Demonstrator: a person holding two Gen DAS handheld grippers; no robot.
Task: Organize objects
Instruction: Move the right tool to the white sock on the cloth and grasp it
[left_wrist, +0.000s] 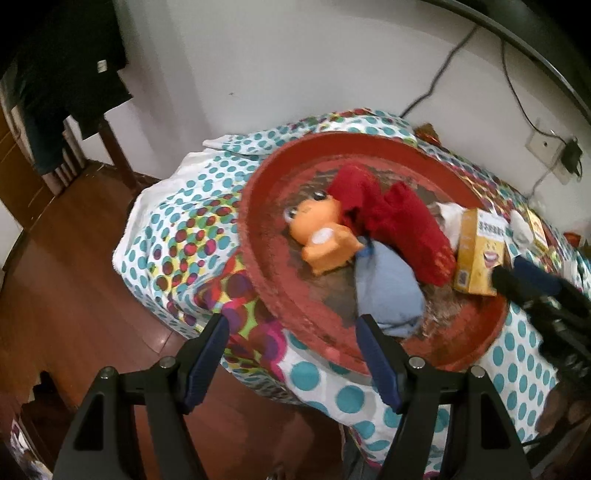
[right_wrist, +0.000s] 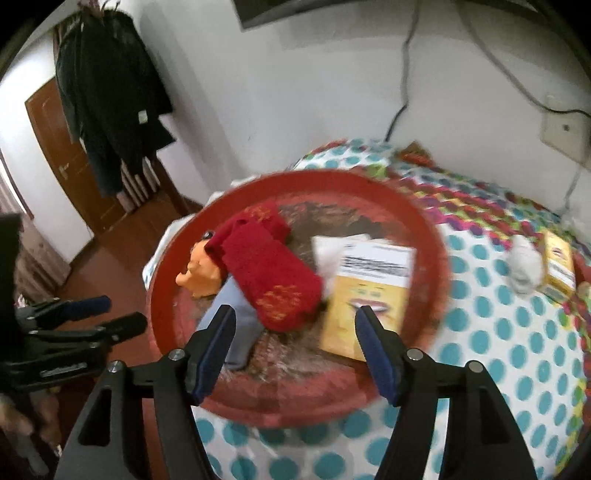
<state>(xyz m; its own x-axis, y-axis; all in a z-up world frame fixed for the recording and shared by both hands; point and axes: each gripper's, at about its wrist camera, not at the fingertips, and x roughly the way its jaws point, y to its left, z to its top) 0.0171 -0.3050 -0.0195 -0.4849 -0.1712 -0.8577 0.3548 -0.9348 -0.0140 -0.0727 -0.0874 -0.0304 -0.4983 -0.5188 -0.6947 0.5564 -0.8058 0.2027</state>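
With both the right gripper (right_wrist: 293, 347) and left gripper (left_wrist: 291, 354) empty, jaws apart, lift clear of the red tray (right_wrist: 424, 229) before reaching for the white sock (right_wrist: 522, 267).

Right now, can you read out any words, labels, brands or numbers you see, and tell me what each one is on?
No text here can be read.
Yellow box in the red tray: black print on its white panel, too blurred.
Same box, left wrist view: a code square low on its side, not legible.
Second yellow box on the dotted cloth: too small.
Dark garment's white tag: illegible.
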